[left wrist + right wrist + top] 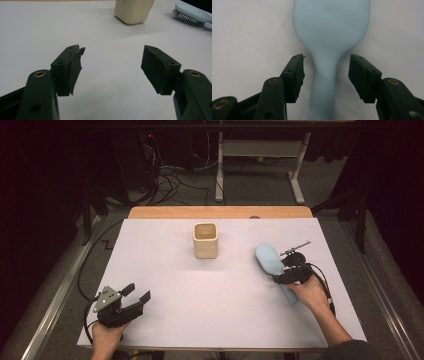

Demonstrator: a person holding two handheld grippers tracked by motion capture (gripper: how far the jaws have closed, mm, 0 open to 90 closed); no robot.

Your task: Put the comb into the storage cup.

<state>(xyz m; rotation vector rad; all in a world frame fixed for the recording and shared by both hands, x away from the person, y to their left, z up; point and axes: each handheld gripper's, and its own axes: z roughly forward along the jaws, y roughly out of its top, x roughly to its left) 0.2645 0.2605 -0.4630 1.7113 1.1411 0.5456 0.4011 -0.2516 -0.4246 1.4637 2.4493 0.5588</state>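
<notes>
A pale blue hairbrush (270, 259) lies bristles down on the right half of the white table (165, 290), its handle toward the person. My right gripper (281, 271) comes at it from the handle end. In the right gripper view the jaws stand open on either side of the brush's narrow neck (329, 30), a gap showing at each pad, so the right gripper (326, 68) holds nothing. A cream square cup (205, 240) stands upright near the far middle. My left gripper (139, 292) rests at the front left, open and empty, aimed at the cup (133, 10), and this left gripper (112, 65) has bare table between its pads.
The brush (192, 13) shows bristles down at the far right of the left gripper view. A wooden strip (220, 212) marks the table's far edge. Beyond it, cables and a white desk frame (300, 185) sit on the floor. Cables trail off the table's left side.
</notes>
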